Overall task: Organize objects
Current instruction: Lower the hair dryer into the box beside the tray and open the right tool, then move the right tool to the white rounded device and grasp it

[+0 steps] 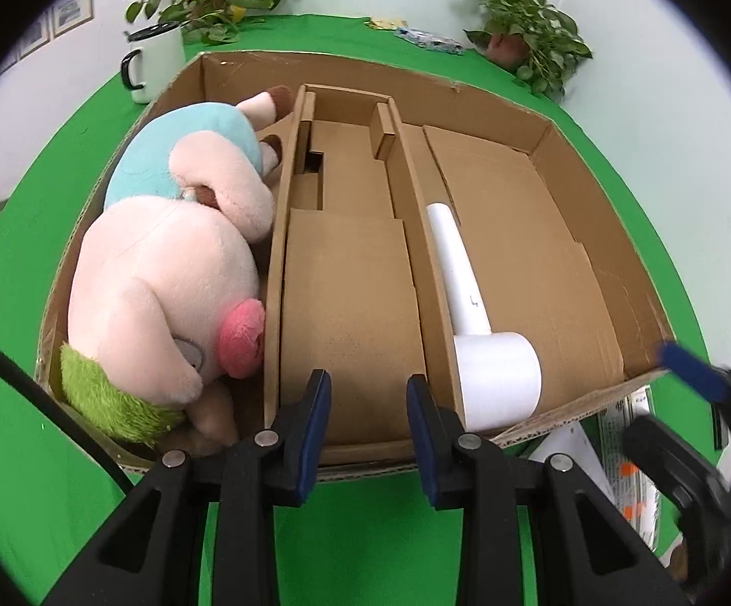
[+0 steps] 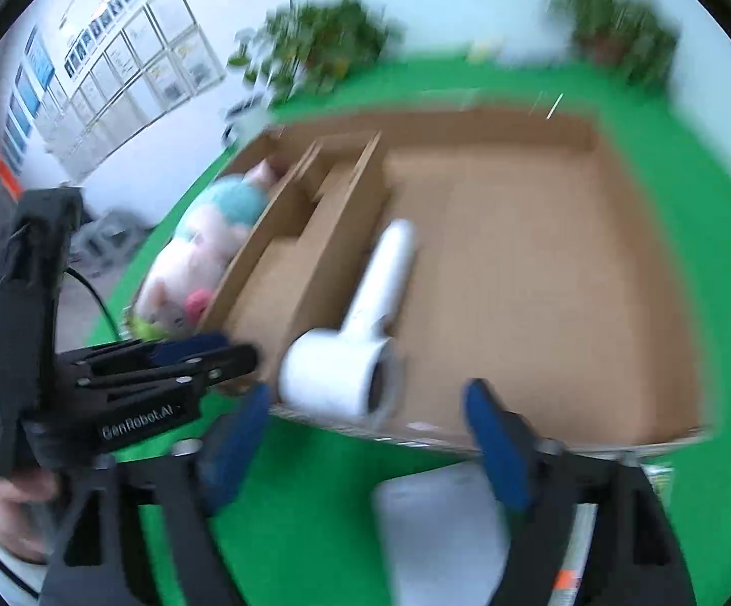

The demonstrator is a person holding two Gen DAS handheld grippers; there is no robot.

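Your left claw hangs narrowly parted and empty over the box's near wall, your right claw wide open, the dryer released in the right compartment, so lift clear before seeking the next item.

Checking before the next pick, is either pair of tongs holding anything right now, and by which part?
Nothing is held. The left tongs and right tongs have empty gaps; the white hair dryer lies free in the cardboard box.
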